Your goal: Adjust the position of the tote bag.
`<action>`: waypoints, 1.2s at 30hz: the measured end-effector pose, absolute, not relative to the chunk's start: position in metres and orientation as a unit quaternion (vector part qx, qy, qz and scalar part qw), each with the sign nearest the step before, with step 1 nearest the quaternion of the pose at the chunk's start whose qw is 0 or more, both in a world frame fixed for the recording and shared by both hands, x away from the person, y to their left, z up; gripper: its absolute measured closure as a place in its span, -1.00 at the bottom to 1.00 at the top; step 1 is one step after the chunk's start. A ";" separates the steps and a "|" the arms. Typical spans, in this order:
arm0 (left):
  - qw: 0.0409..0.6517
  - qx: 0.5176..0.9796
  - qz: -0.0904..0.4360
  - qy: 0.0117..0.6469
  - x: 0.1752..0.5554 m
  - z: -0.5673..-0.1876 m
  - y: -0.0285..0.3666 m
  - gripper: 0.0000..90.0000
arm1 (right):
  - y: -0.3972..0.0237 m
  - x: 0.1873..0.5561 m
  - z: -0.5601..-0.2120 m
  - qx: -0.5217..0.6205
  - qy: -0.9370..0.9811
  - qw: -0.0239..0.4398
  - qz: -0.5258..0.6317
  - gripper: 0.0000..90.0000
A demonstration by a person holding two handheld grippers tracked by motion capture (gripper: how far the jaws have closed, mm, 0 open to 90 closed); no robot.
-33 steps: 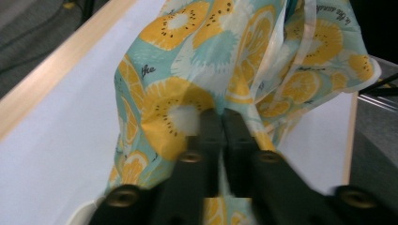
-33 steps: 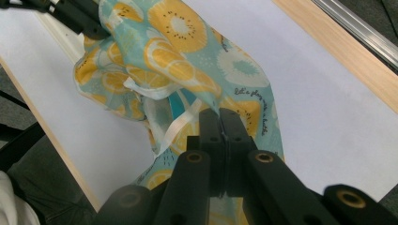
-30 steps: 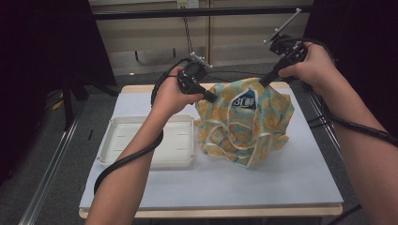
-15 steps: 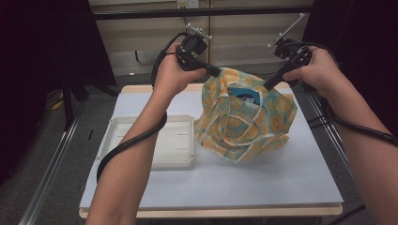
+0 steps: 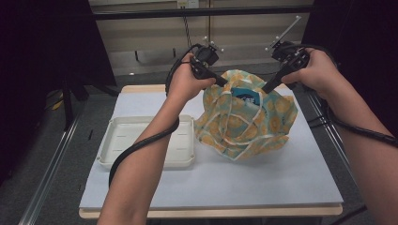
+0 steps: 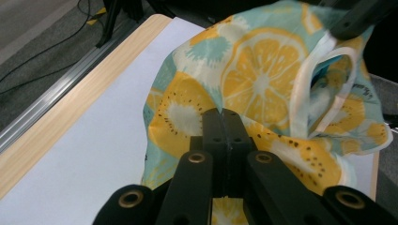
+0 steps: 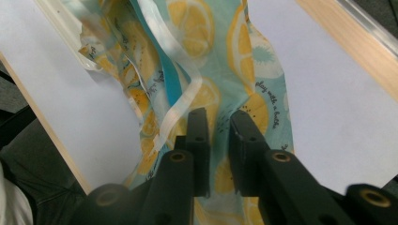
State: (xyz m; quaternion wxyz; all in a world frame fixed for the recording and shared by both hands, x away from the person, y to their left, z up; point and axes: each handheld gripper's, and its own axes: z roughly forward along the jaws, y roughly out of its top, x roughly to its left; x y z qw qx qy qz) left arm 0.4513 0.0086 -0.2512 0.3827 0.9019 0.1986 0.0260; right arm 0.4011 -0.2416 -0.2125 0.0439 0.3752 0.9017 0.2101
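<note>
Left gripper (image 6: 223, 115) clamped tight on a fold of the fruit-print bag (image 5: 244, 117), jaws fully together, cloth pinched between them. Right gripper (image 7: 218, 122) with jaws parted a little, just been opening; fabric lying in the gap, apparently no longer pressed. Seen from above, left gripper (image 5: 220, 83) and right gripper (image 5: 268, 88) both at the bag's top rim, holding it up over the middle of the desk (image 5: 141, 101), nearer the far edge, lower folds resting on the white surface. Probably mid-way through opening or straightening the bag. Next likely calls for re-gripping the rim on the right side, or letting go there while keeping the left pinch firm. White tray (image 5: 117, 140) lying near the desk's left edge, apart from the bag. Inside of the bag mostly hidden; a blue item (image 5: 245, 93) at the mouth hard to identify.
</note>
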 end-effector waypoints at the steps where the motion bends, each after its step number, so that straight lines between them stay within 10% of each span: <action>1: 0.381 0.903 0.026 0.197 0.452 -0.252 0.009 1.00 | -0.241 0.400 -0.210 0.376 0.901 0.047 0.212 0.63; 14: 0.382 0.900 0.016 0.209 0.451 -0.259 0.010 1.00 | -0.227 0.383 -0.209 0.333 0.919 0.050 0.207 0.33; 23: 0.386 0.898 0.014 0.209 0.450 -0.261 0.013 1.00 | -0.229 0.387 -0.220 0.344 0.919 0.058 0.181 0.90; 36: 0.385 0.898 0.007 0.212 0.451 -0.265 0.018 1.00 | -0.236 0.392 -0.183 0.370 0.898 0.072 0.227 1.00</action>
